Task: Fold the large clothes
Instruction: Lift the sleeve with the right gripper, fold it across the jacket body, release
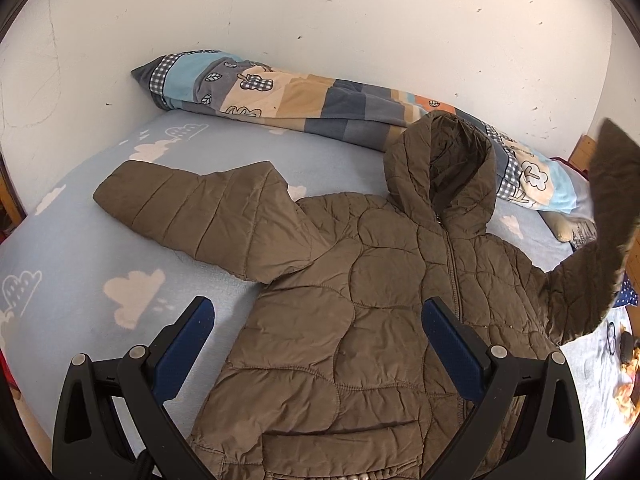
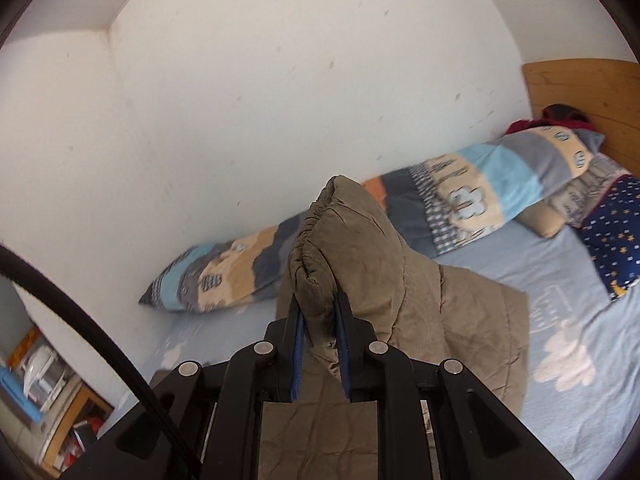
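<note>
Item: olive quilted hooded jacket (image 1: 360, 300), front up, zipped, spread on cloud-print bedsheet (image 1: 80, 272). Far sleeve (image 1: 192, 208) flat, out to side. Near sleeve cuff (image 2: 320, 264) raised off bed, pinched tight in right gripper (image 2: 320, 344). Left gripper (image 1: 320, 344) jaws wide, empty, hovering over jacket body. Rolled patchwork quilt (image 1: 280, 96) along wall. Handling advice: carry cuff across chest, lay sleeve flat, avoid dragging body; left could pin torso.
</note>
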The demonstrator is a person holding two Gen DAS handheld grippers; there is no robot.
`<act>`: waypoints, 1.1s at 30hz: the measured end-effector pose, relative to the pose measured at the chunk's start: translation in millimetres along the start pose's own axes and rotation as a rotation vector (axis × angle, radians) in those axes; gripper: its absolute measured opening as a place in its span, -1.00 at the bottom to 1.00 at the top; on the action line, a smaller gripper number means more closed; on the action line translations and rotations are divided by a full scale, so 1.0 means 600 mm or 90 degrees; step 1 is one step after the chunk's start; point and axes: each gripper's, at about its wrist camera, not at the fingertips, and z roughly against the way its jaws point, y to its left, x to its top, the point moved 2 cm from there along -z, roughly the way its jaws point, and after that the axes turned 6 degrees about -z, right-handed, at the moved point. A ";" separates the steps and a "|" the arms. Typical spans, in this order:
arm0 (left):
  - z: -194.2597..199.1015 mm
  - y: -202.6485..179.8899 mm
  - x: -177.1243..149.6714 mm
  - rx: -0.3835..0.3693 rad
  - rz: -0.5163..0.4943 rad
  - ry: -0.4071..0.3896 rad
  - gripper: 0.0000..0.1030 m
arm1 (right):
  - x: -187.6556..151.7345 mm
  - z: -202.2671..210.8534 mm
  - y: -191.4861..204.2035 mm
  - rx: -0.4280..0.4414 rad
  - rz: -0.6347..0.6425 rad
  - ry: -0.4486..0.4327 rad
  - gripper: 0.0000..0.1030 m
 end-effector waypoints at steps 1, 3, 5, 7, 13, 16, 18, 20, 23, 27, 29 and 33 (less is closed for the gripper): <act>0.000 0.001 0.000 -0.001 0.001 0.000 1.00 | -0.014 -0.018 0.011 0.003 0.010 0.016 -0.69; -0.001 0.003 0.000 0.000 0.000 0.001 1.00 | -0.044 -0.052 0.025 0.008 0.027 0.053 -0.69; -0.003 0.004 -0.001 0.001 0.003 0.003 1.00 | -0.079 -0.091 0.040 0.008 0.050 0.090 -0.69; -0.004 0.007 -0.001 0.002 0.004 0.005 1.00 | -0.123 -0.134 0.056 0.010 0.074 0.135 -0.70; -0.005 0.012 -0.002 0.003 0.005 0.006 1.00 | -0.252 -0.242 0.063 -0.007 0.105 0.255 -0.71; -0.004 0.019 -0.001 0.004 0.013 0.006 1.00 | -0.297 -0.276 0.077 0.005 0.129 0.286 -0.71; -0.005 0.024 0.000 0.004 0.019 0.007 1.00 | -0.318 -0.289 0.093 0.013 0.149 0.296 -0.71; -0.003 0.027 0.000 0.007 0.020 0.006 1.00 | -0.337 -0.299 0.109 0.019 0.160 0.305 -0.71; -0.002 0.030 0.000 0.007 0.020 0.006 1.00 | -0.359 -0.317 0.129 0.026 0.166 0.318 -0.71; -0.002 0.036 0.000 0.011 0.025 0.007 1.00 | -0.385 -0.336 0.145 0.028 0.178 0.334 -0.71; -0.002 0.039 0.000 0.012 0.025 0.007 1.00 | -0.397 -0.348 0.149 0.027 0.180 0.345 -0.71; -0.003 0.039 0.000 0.012 0.025 0.007 1.00 | -0.425 -0.369 0.143 0.021 0.173 0.372 -0.71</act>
